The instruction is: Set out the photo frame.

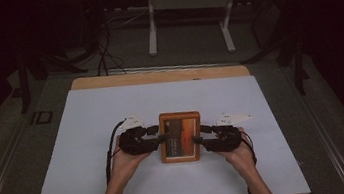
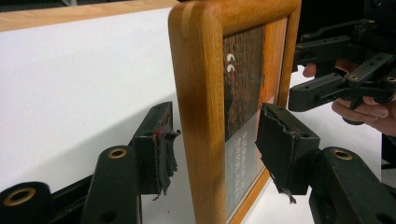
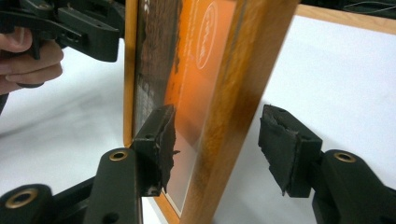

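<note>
A wooden picture frame (image 1: 181,136) with an orange and brown print lies face up over the middle of the white sheet (image 1: 112,115). My left gripper (image 1: 163,138) reaches in from its left side. In the left gripper view this gripper (image 2: 212,135) is open, with the frame's wooden edge (image 2: 198,116) between the pads; one frayed pad (image 2: 161,140) sits right beside the wood. My right gripper (image 1: 198,138) comes in from the frame's right side. It (image 3: 217,135) is open too, and the frame's edge (image 3: 243,93) stands between its pads with gaps on both sides.
The sheet covers a wooden table (image 1: 157,76) whose far edge shows. A metal stand (image 1: 188,9) and cables (image 1: 102,45) are on the floor beyond it. Each gripper view shows the other gripper (image 2: 336,79) (image 3: 70,28) and fingers across the frame.
</note>
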{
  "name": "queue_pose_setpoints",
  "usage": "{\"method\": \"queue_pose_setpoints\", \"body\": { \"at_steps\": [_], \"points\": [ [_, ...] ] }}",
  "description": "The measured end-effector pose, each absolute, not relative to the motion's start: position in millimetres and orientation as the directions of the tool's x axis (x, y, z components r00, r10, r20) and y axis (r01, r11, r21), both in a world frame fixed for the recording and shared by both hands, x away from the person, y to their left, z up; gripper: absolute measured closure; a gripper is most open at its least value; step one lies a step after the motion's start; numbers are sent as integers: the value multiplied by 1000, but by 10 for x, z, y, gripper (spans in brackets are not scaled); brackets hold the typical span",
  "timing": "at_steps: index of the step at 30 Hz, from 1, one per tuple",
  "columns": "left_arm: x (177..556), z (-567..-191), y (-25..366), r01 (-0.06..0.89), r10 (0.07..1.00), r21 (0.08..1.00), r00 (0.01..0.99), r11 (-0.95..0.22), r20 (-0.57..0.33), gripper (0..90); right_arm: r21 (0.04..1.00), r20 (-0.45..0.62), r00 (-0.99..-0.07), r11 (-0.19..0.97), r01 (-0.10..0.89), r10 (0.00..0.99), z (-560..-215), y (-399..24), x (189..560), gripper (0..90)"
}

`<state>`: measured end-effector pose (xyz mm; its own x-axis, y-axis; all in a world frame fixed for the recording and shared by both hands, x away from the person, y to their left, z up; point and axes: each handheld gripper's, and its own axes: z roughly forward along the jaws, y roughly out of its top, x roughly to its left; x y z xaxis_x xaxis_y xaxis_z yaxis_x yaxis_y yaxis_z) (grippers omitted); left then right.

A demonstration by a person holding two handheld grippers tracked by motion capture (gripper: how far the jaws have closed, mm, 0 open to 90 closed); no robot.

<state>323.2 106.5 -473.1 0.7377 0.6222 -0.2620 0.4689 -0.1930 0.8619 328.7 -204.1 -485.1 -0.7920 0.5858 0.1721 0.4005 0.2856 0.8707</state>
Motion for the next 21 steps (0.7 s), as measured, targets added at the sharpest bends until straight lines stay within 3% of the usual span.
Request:
{"method": "queue_pose_setpoints", "body": {
  "at_steps": [21],
  "points": [
    [3160, -4628, 1278, 471, 652, 864, 714, -176, -256, 462, 890, 183, -771, 230, 394, 610, -4692, -2342, 3247, 435]
  ]
}}
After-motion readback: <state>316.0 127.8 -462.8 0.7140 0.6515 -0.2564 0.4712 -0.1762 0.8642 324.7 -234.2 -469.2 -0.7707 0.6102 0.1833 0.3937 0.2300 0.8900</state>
